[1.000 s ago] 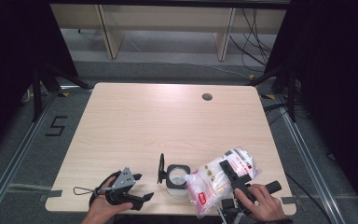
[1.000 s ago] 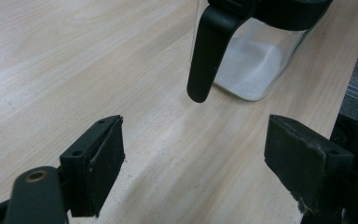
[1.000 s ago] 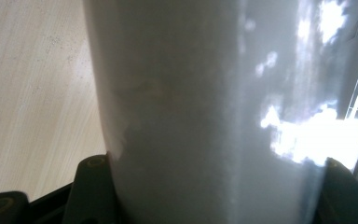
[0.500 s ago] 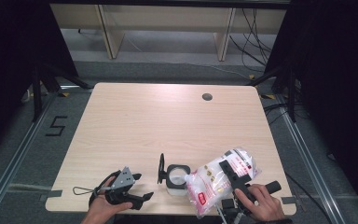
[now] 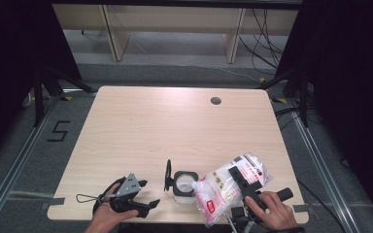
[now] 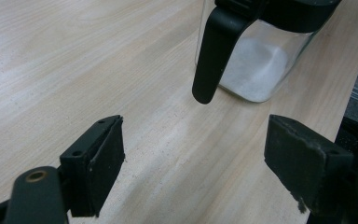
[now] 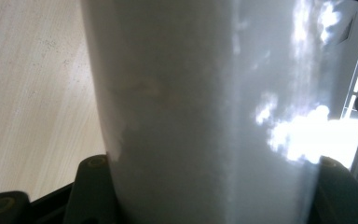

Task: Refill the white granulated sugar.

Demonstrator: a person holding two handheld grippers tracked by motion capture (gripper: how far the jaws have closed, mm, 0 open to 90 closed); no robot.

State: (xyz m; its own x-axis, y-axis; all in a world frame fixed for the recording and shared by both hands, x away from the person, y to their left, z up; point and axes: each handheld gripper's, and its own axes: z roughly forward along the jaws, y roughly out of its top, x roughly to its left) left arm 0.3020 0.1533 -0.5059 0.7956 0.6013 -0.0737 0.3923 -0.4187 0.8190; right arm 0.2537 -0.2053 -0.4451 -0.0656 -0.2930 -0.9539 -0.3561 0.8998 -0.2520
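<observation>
Nothing moved, right gripper (image 5: 243,182) jaws clamp bag (image 5: 223,187) hiding jar (image 5: 184,183) mouth, left gripper (image 5: 143,196) jaws open.

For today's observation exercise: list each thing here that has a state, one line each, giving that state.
Jar: upright, lid swung open, some white powder inside.
Bag: tilted toward the jar, clamped.
Right gripper: shut on the bag.
Left gripper: open, holding nothing, jaws near the tabletop.
</observation>
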